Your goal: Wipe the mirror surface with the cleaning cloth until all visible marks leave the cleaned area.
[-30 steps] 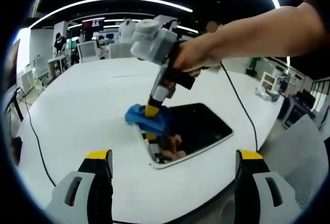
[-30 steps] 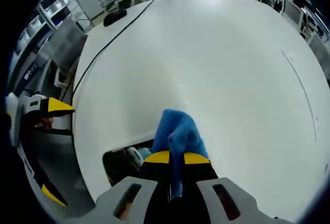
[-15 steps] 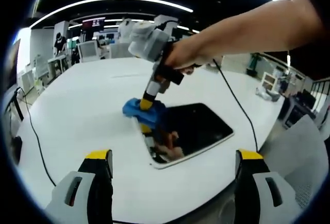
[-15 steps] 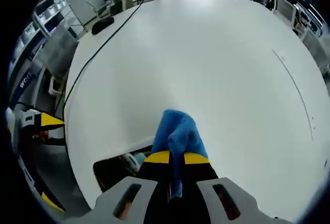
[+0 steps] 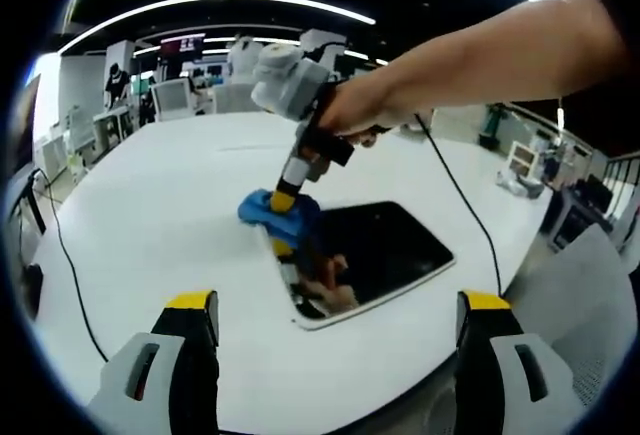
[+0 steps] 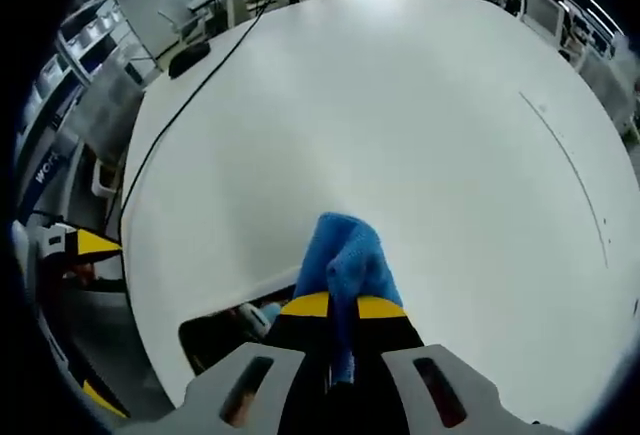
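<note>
A dark rectangular mirror [image 5: 375,255] with a white frame lies flat on the round white table [image 5: 150,225]. In the left gripper view, the right gripper [image 5: 283,202] comes down from a person's hand and presses a blue cleaning cloth [image 5: 272,216] onto the mirror's far left corner. My left gripper [image 5: 335,330] hangs open over the near table edge, short of the mirror, with nothing between its fingers. In the right gripper view, the right gripper [image 6: 340,307] is shut on the blue cloth [image 6: 345,260], with a strip of mirror [image 6: 225,327] at lower left.
A black cable [image 5: 465,205] runs from the right gripper across the table's right side. Another black cable [image 5: 65,255] trails over the left edge. A grey chair [image 5: 590,275] stands at the right. Desks and monitors [image 5: 175,95] stand beyond the table.
The right gripper slid the cloth a little toward the mirror's far left corner, then held there. My left gripper has stayed put.
</note>
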`<state>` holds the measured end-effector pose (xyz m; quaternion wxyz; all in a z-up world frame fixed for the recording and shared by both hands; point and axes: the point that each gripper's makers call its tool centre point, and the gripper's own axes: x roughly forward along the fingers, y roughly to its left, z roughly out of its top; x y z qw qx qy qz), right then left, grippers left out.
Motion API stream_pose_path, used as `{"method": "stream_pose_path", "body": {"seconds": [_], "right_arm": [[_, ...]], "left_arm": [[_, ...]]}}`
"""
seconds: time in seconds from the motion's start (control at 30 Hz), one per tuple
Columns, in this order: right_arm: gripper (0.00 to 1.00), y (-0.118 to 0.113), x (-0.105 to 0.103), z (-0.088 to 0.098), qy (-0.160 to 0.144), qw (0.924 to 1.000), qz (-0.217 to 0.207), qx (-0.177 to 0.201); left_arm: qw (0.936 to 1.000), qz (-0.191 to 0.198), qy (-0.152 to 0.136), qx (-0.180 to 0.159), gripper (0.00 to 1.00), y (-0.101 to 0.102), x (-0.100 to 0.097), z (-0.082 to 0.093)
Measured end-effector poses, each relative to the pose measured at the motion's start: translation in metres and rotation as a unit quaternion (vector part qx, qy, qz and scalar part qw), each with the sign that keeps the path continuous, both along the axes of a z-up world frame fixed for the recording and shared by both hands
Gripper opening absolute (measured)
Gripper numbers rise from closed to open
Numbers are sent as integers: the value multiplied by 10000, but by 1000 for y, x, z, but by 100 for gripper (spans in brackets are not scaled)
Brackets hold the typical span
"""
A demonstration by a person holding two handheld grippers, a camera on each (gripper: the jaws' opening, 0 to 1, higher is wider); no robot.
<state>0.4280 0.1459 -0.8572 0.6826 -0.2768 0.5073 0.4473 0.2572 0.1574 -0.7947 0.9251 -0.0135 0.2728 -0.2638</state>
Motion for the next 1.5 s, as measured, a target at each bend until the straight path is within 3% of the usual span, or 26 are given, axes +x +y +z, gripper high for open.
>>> {"method": "stream_pose_path", "body": {"seconds": [0.5, 1.07, 1.5], "right_arm": [[1, -4, -3, 1, -274, 9992, 287, -62], [1, -25, 11, -9, -342, 9991, 192, -137], [1, -42, 0, -4, -378, 9990, 113, -202]], "left_arm": [[10000, 10, 7, 36, 99, 1, 1, -1], [10000, 33, 1, 59, 99, 2, 0, -1], [10000, 17, 4, 98, 99, 2, -1, -2]]}}
